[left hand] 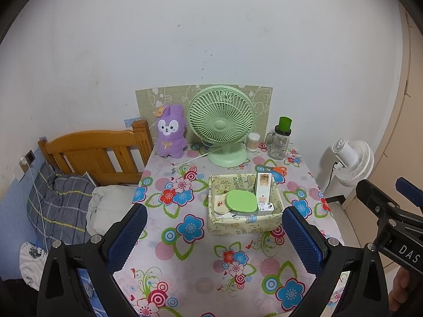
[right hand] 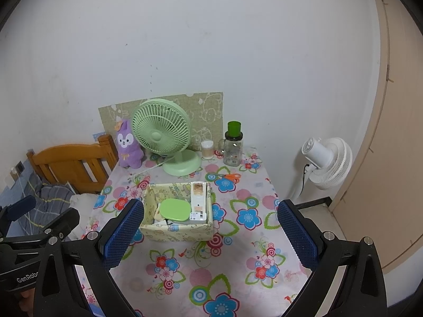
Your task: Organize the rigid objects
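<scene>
Floral-clothed table (left hand: 185,237) bearing: yellow fabric box (left hand: 246,224) holding a green lid (left hand: 242,200) and white device (left hand: 263,187); green desk fan (left hand: 221,121); purple plush (left hand: 170,132); glass jar (left hand: 279,142); orange scissors (left hand: 276,169). Left gripper (left hand: 214,235) hangs above, jaws wide apart, empty.

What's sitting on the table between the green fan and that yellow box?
Only bare flowered tablecloth and the fan's white cord lie between the green fan and the yellow box; both views show it.
</scene>
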`<state>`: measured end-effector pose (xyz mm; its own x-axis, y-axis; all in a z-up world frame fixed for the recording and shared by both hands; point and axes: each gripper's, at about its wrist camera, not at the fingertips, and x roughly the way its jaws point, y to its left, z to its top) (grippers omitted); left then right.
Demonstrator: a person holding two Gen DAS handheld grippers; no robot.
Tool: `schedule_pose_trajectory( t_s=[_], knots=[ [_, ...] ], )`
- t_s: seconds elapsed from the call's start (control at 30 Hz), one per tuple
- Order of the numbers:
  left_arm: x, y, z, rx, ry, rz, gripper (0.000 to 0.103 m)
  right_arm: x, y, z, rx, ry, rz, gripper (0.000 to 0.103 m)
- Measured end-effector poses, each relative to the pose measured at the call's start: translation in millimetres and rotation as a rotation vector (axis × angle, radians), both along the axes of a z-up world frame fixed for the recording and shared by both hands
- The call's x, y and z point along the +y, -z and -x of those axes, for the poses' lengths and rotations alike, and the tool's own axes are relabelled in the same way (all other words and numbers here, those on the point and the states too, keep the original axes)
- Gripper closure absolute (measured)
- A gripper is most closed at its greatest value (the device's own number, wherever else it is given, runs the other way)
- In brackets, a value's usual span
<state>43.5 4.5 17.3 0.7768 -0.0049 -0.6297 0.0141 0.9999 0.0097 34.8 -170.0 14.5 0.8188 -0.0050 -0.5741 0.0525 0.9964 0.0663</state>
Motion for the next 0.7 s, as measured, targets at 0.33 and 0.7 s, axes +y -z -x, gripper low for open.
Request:
schedule_pose_trajectory(
  t_s=[0.33,0.7],
  knots=[
    [-0.8,-1.0,-2.6,-0.002,0.012,-0.001,0.000,0.5,-1.3,-1.8,-0.003,0.010,-0.002,0.001],
    [-0.2,0.2,-6.5,0.003,0.014,-0.002,0.000,0.7,-1.1,-3.7,-0.001,0.010,-0.006,0.001]
  ],
)
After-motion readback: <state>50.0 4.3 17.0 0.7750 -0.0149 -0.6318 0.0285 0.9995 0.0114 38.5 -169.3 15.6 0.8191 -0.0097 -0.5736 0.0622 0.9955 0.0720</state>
